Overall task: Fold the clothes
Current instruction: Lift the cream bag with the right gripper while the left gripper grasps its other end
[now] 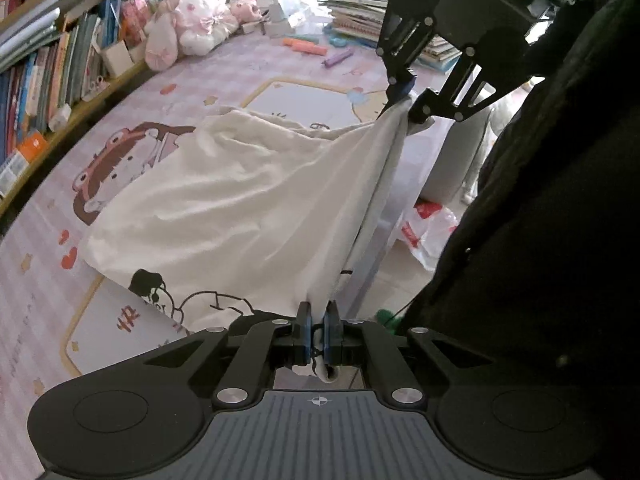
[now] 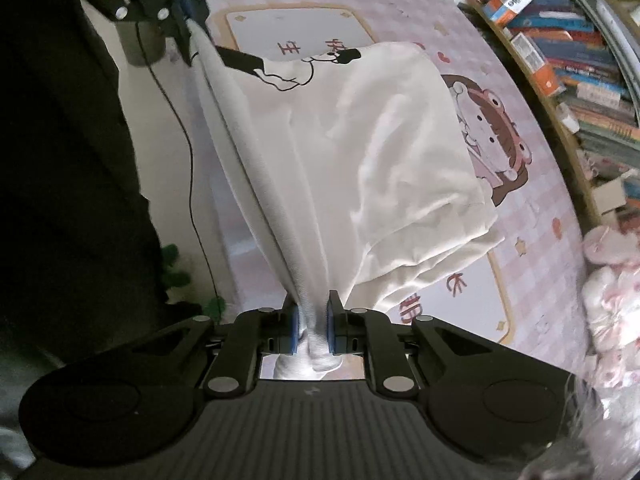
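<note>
Garment (image 1: 240, 200), white, lower centre: soft, light, limp, drapes. Left hand-held gripper (image 1: 317, 320), right hand-held gripper (image 2: 313, 312) both clamped on bunched ribbed edge; best hold at corners.

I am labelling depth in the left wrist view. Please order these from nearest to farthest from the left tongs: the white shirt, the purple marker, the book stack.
1. White shirt: its hem is clamped in the left tongs.
2. Purple marker: lies on the pink mat, far beyond the shirt.
3. Book stack: behind the marker, upper right.
</note>
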A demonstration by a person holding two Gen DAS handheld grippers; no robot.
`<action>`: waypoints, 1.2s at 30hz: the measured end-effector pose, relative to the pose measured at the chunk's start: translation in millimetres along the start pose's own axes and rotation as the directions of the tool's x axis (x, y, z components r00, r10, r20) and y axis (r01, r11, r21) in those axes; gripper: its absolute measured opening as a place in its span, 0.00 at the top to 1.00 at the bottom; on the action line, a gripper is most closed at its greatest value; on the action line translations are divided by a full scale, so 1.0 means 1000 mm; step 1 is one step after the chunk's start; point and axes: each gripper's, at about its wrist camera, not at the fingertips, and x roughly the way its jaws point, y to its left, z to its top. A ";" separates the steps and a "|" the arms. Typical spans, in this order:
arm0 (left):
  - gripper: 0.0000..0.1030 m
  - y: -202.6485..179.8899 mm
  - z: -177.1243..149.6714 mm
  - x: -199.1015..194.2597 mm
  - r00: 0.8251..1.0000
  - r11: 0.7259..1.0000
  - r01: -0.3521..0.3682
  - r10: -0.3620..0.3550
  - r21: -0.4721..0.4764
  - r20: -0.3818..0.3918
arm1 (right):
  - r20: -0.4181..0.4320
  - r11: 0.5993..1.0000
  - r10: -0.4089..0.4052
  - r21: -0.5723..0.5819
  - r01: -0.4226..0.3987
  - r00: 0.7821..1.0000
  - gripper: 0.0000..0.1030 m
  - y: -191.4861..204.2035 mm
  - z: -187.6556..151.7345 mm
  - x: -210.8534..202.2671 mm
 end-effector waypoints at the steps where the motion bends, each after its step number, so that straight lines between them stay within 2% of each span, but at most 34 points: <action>1: 0.96 0.001 0.000 -0.001 1.000 1.000 0.005 -0.005 -0.004 -0.003 | -0.001 1.000 0.010 0.007 -0.010 1.000 0.89 -0.002 0.001 -0.002; 6: 0.96 0.009 0.009 -0.014 0.996 0.996 -0.083 0.081 0.045 0.038 | 0.040 0.999 0.000 0.033 -0.001 0.999 0.89 -0.025 0.010 -0.018; 9: 0.96 0.024 0.018 -0.024 0.988 0.991 -0.136 0.136 0.007 0.074 | 0.087 0.998 -0.038 0.062 0.032 0.996 0.89 -0.046 0.018 -0.031; 13: 0.96 0.042 0.033 -0.033 0.973 0.979 -0.204 0.203 -0.010 0.108 | 0.131 0.996 -0.076 0.045 0.071 0.988 0.89 -0.070 0.027 -0.040; 18: 0.95 0.064 0.049 -0.031 0.960 0.969 -0.239 0.245 -0.060 0.135 | 0.175 0.995 -0.094 0.057 0.085 0.980 0.89 -0.103 0.032 -0.041; 25: 0.95 0.096 0.057 -0.002 0.960 0.958 -0.244 0.261 -0.151 0.102 | 0.183 0.997 -0.028 0.071 0.015 0.983 0.89 -0.145 0.036 -0.012; 30: 0.93 0.123 0.062 0.022 0.963 0.944 -0.244 0.264 -0.224 0.063 | 0.175 0.993 0.046 0.096 -0.063 0.984 0.89 -0.170 0.040 0.017; 36: 0.89 0.148 0.065 0.052 0.965 0.931 -0.255 0.263 -0.260 -0.001 | 0.149 0.982 0.121 0.129 -0.140 0.982 0.89 -0.193 0.044 0.056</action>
